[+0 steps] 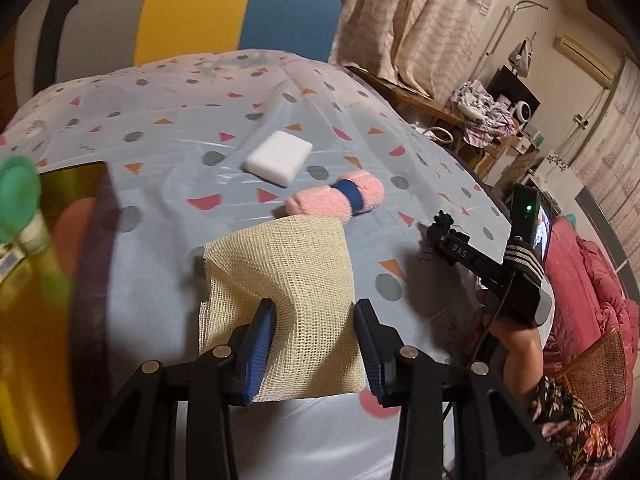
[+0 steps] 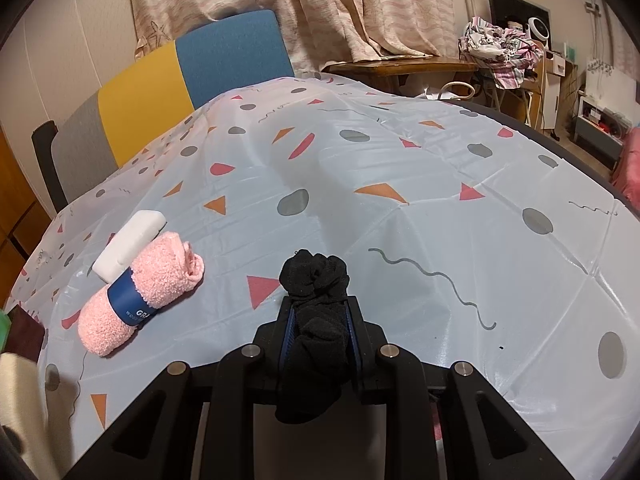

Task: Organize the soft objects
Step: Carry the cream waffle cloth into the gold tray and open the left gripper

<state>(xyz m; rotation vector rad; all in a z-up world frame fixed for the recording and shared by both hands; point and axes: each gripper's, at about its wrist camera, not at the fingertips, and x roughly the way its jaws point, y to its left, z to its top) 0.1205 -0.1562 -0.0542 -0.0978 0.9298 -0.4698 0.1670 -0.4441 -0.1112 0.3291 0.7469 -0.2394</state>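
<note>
left gripper (image 1: 316,340) jaws hold the mesh cloth (image 1: 280,300) | right gripper (image 2: 320,320) jaws nearly closed on the black sock (image 2: 316,312) | pink towel (image 2: 140,300) band reads "gra", rest hidden | green thing (image 1: 16,196) blurred

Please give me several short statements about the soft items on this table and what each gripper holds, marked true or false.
1. The left gripper has its jaws closed on the cream mesh cloth. True.
2. The right gripper is empty. False: it grips a black sock.
3. The pink rolled towel wears a blue band. True.
4. The white sponge sits on top of the pink rolled towel. False: it lies on the tablecloth beside it.
5. The tablecloth is plain. False: it has coloured shapes.
</note>
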